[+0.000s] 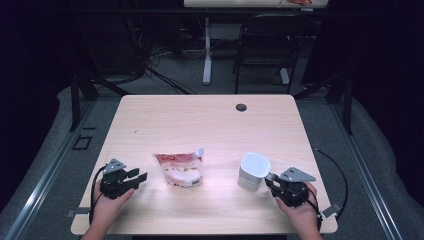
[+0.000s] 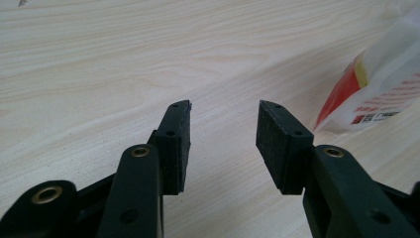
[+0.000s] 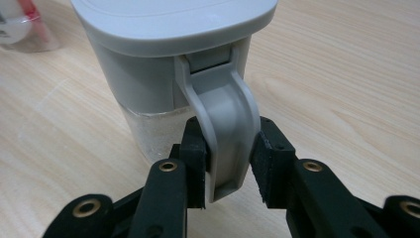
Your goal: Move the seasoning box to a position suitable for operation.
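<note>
- The right gripper (image 3: 229, 163) is clenched on the grey handle (image 3: 225, 129) of a jug (image 1: 252, 171): in the right gripper view both black pads press the handle's two sides low down, near its free bottom end.
- The handle is a flat, curved grey strap, hinged under the rim of the lid (image 3: 173, 20) and bowing outward toward the gripper.
- The jug has a pale grey lid with rounded corners, a grey upper band, and a clear lower body (image 3: 158, 136) that looks frosted or beaded with droplets; I cannot tell what is inside.
- In the high view the jug stands upright on the near right part of the table (image 1: 210, 120), just left of the right gripper (image 1: 272, 181), whose hand (image 1: 300, 212) comes in from the near edge.
- The left gripper (image 2: 224, 134) is released: its jaws stand apart with bare tabletop between them.
- In the high view the left gripper (image 1: 139, 176) rests at the near left, close to but clear of a pouch (image 1: 180, 169).
- The pouch is white and red with printed pictures and a corner spout, lying flat between the two grippers, well apart from the jug.
</note>
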